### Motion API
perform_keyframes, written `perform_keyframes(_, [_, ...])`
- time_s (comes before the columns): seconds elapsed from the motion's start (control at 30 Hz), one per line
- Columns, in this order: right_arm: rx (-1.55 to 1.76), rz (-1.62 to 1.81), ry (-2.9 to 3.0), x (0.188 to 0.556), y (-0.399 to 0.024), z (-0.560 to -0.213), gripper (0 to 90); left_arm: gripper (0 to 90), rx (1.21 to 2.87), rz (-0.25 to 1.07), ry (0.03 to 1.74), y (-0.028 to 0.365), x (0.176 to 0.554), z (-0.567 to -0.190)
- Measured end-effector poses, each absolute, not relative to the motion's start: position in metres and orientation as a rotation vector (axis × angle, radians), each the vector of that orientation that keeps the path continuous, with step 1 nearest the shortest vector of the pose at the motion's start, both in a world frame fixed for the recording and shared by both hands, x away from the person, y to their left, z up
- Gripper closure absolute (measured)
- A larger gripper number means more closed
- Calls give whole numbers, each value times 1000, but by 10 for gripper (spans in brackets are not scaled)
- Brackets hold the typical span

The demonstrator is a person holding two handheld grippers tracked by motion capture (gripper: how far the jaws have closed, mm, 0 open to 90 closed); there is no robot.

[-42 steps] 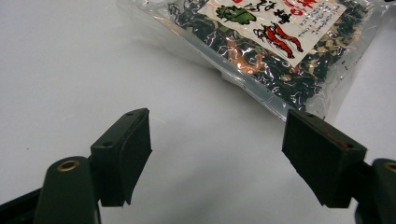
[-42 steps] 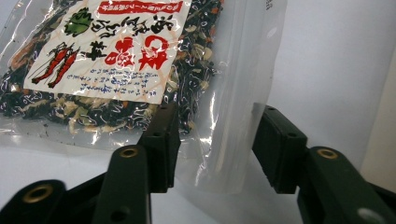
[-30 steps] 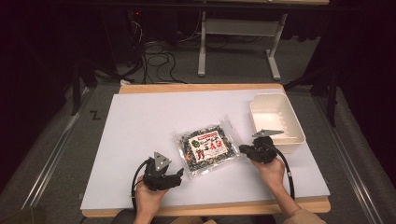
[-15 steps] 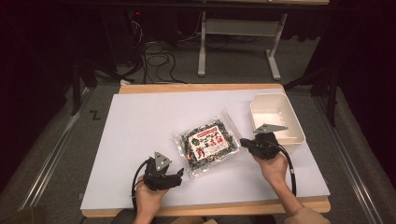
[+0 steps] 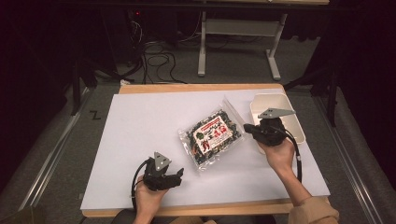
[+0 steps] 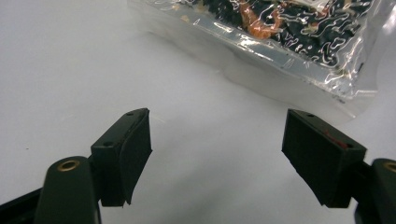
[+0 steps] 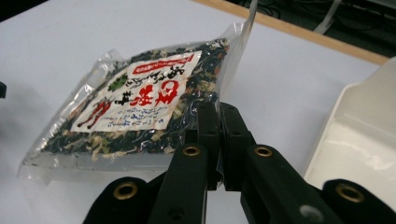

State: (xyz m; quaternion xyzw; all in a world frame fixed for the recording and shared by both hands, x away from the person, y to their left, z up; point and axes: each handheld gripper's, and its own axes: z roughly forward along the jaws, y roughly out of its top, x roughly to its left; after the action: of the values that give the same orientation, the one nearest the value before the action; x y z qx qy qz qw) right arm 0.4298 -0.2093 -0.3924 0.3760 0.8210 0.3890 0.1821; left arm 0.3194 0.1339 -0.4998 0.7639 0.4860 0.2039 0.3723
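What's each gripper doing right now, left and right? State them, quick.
Left gripper: open, holding nothing, near the bag's corner.
Right gripper: shut on the edge of the bag of dried food, beside the white tray.

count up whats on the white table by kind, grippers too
clear bag of dried food: 1
white bin: 1
black handheld grippers: 2, the left gripper with jaws apart and the right gripper closed on the bag's edge
total: 4
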Motion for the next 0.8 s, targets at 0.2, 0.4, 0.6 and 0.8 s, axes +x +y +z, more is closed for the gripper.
perform_keyframes(0.2, [947, 1059, 2284, 430, -199, -358, 900, 247, 1966, 521, 1241, 133, 320, -500])
perform_keyframes(0.4, [921, 1070, 2307, 434, -192, -341, 900, 247, 1957, 519, 1245, 134, 320, -500])
perform_keyframes(0.6, [908, 1171, 2383, 440, -189, -318, 900, 248, 1965, 520, 1240, 133, 320, -500])
perform_keyframes(0.8, [874, 1206, 2419, 441, -183, -299, 900, 250, 1974, 513, 1234, 132, 320, -500])
